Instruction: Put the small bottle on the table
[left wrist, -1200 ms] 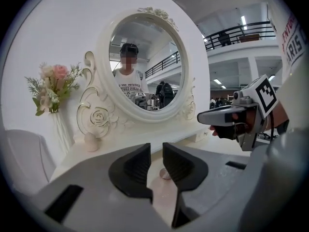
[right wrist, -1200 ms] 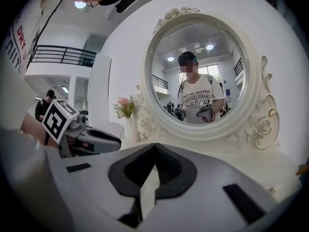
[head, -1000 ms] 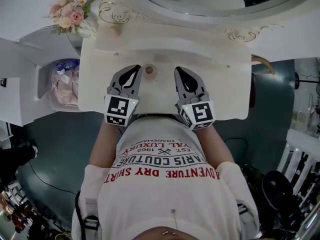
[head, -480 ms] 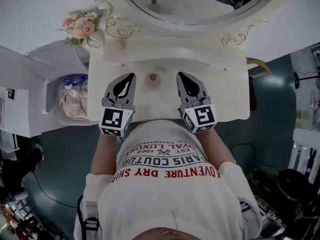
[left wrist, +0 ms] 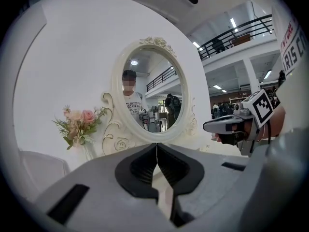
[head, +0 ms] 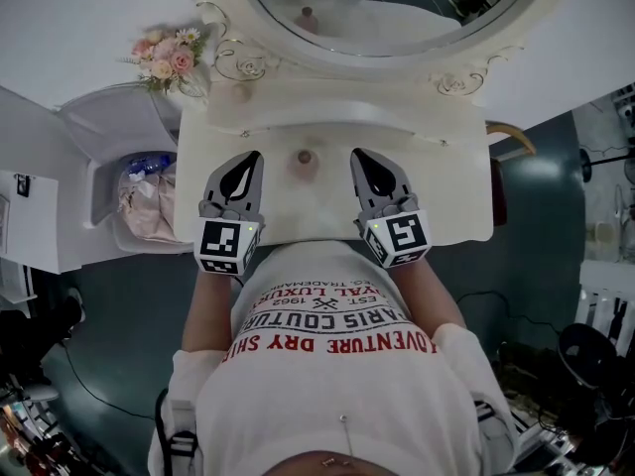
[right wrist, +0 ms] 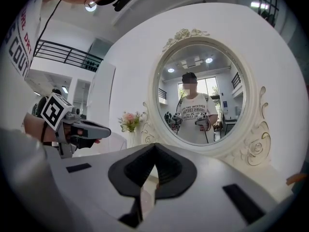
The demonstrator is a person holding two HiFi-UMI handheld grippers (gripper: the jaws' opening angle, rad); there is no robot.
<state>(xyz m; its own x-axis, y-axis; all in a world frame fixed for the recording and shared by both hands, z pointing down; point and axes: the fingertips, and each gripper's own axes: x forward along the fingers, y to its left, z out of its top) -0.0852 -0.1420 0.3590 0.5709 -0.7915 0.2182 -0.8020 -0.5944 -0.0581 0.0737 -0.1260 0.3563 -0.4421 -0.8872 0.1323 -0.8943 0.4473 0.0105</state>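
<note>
The small bottle (head: 305, 157), pale with a brown cap, stands upright on the cream dressing table (head: 446, 177), seen from above in the head view. It sits between my two grippers and touches neither. My left gripper (head: 255, 155) lies over the table just left of the bottle, its jaws shut and empty. On the bottle's other side my right gripper (head: 355, 153) also has its jaws together with nothing in them. In the left gripper view the left gripper (left wrist: 156, 144) has its tips meeting; in the right gripper view the right gripper (right wrist: 154, 145) shows the same. Neither gripper view shows the bottle.
An oval mirror (head: 397, 13) in an ornate cream frame rises at the table's back edge. A vase of pink flowers (head: 167, 58) stands at the back left corner. Left of the table a white bin (head: 144, 191) holds bags. A chair back (head: 511, 132) shows at the right.
The head view has shifted, so more of the mirror shows and the table sits a little further right. Both grippers stay shut on either side of the bottle.
</note>
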